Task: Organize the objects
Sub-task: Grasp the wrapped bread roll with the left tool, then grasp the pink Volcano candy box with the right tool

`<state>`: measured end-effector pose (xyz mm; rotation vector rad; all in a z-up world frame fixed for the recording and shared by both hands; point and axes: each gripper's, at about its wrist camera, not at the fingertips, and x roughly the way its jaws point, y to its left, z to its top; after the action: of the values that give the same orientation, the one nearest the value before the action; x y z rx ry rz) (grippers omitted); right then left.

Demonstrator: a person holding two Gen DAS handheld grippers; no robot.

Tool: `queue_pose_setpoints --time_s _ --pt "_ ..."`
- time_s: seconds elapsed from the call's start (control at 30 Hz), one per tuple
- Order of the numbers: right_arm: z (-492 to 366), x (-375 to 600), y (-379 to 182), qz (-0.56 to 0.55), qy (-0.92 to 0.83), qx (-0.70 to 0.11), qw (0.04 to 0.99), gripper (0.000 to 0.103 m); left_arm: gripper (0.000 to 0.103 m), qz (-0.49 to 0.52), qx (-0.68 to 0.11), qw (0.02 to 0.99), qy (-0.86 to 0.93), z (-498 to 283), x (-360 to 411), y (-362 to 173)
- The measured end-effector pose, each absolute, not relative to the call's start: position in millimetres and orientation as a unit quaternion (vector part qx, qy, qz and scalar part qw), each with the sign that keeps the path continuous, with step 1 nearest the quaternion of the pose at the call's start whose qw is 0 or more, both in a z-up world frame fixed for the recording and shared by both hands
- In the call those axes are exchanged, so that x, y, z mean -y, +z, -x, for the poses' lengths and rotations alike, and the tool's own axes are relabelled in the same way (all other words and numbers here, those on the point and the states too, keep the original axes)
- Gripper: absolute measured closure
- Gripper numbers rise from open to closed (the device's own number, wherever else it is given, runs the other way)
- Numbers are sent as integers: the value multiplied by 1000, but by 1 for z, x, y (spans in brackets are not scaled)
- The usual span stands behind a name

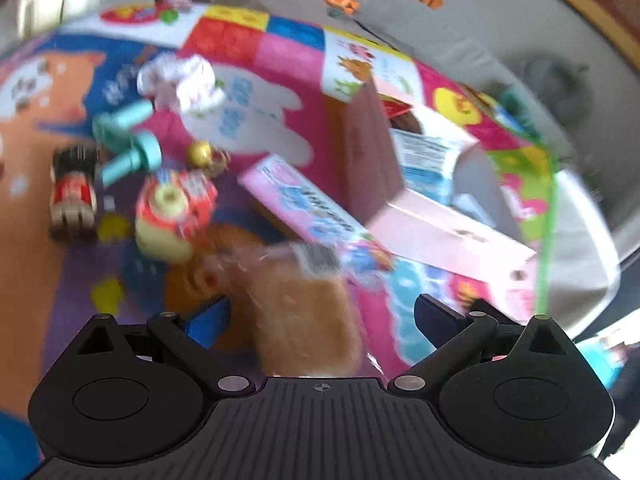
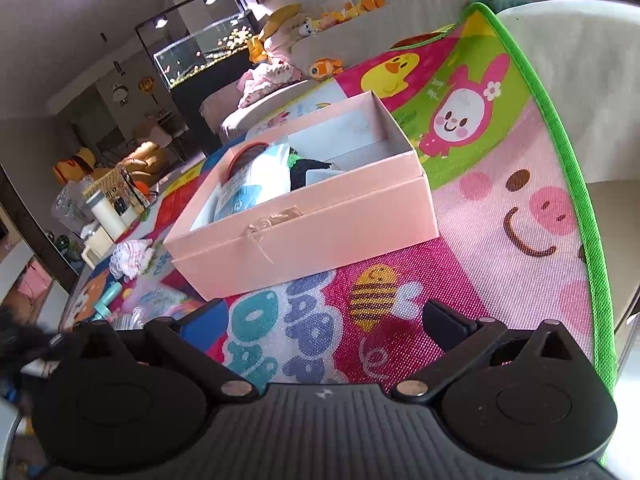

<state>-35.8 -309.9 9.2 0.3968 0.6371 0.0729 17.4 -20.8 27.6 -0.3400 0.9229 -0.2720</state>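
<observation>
1. While the pink box (image 2: 304, 216) lying ahead of the right tongs (image 2: 324, 320) already holds a white packet (image 2: 248, 184), a dark item and a red-rimmed lid, its far end is bare, so I judge the tidying partly done.
2. Ahead of the left tongs (image 1: 320, 320), loose things remain on the play mat (image 1: 280, 60): a wrapped bread (image 1: 296, 304) lying between the spread fingers, a pink carton (image 1: 304, 204) beyond it, a round snack tub (image 1: 172, 208), teal dumbbells (image 1: 128, 144) and a small bottle (image 1: 74, 192) off to the left.
3. Both tongs stand wide and hold nothing; the bread looks the likeliest next pick.
</observation>
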Motion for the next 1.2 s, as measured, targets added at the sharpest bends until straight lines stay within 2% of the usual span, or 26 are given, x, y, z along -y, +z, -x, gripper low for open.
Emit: queue_pose_setpoints --time_s 0.07,0.1,0.13,0.23,0.43,0.57,0.7,0.87,0.9,0.97,1.03,1.2 --pt "34 308 8 -186 34 -316 930 0 7 113 -433 887 -118 -17 28 25" --pt "33 306 8 -181 35 -319 930 0 20 89 -429 892 -113 -16 30 23" --pt "32 305 8 -176 34 -320 930 0 27 76 -422 896 -117 -13 29 23" --pt "30 298 7 -157 32 -328 931 0 33 63 -415 897 -136 1 23 25" --pt "21 285 7 -104 31 -356 928 0 35 14 -404 898 -174 50 -6 29" --pt "13 262 9 -21 63 -384 921 0 35 11 -388 911 -139 62 -42 29" --pt "5 240 23 -56 155 -379 910 0 35 62 -386 914 -110 55 -76 25" --pt "-23 193 25 -24 178 -378 908 1 34 88 -384 911 -121 53 -87 19" --pt "-25 186 24 -28 196 -389 900 6 33 87 -383 911 -125 54 -88 19" --pt "-16 174 30 -36 268 -396 878 8 33 86 -380 911 -132 56 -88 18" --pt "1 166 43 -13 300 -366 881 8 32 87 -374 912 -141 58 -90 16" --pt "12 143 55 126 200 -278 931 9 33 88 -372 912 -145 57 -90 15"
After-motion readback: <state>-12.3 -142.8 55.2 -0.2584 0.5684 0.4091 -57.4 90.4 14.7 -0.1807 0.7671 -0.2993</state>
